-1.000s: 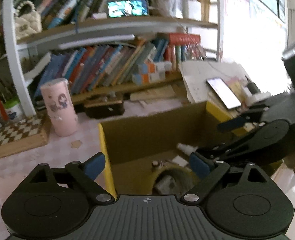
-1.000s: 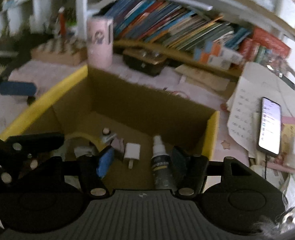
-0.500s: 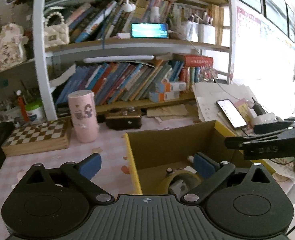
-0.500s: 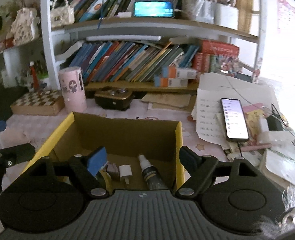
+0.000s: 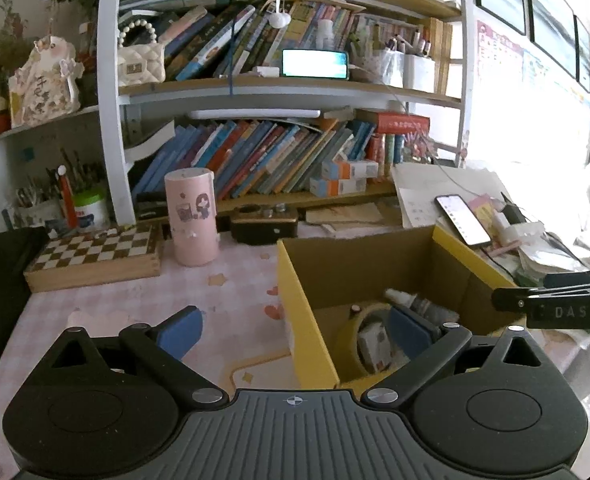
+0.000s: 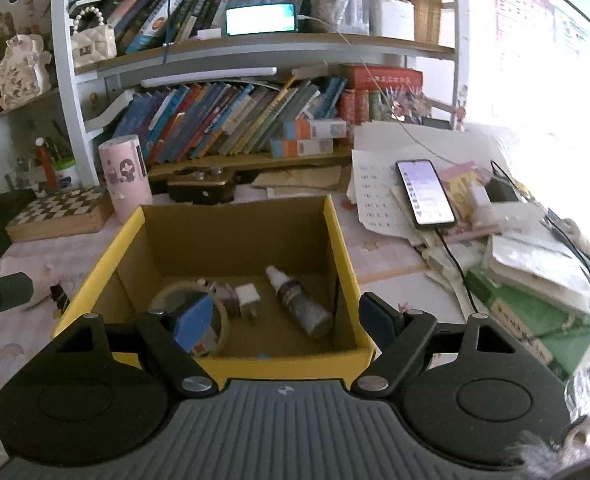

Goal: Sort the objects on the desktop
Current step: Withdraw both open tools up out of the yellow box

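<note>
A yellow-edged cardboard box (image 6: 337, 236) stands on the pink desk. In it lie a tape roll (image 6: 167, 300), a white charger plug (image 6: 249, 300) and a dark spray bottle (image 6: 301, 306). My right gripper (image 6: 287, 320) hovers over the box's near rim, open, with nothing gripped. My left gripper (image 5: 295, 328) is open too and straddles the box's left wall (image 5: 295, 292) from above without touching it. In the left wrist view the tape roll (image 5: 351, 340) and bottle (image 5: 411, 300) show inside, and a finger of the right gripper (image 5: 555, 300) reaches in from the right.
A pink cylinder (image 5: 191, 216), a chessboard box (image 5: 95, 256) and a dark radio-like case (image 5: 265, 224) stand behind the box. To its right lie papers, a lit phone (image 6: 425, 192) and stacked books (image 6: 535, 312). Bookshelves close off the back.
Both grippers have drawn back and slightly up from the box. The right gripper's jaws have widened and its view has rolled level. The bottle stays in the box.
</note>
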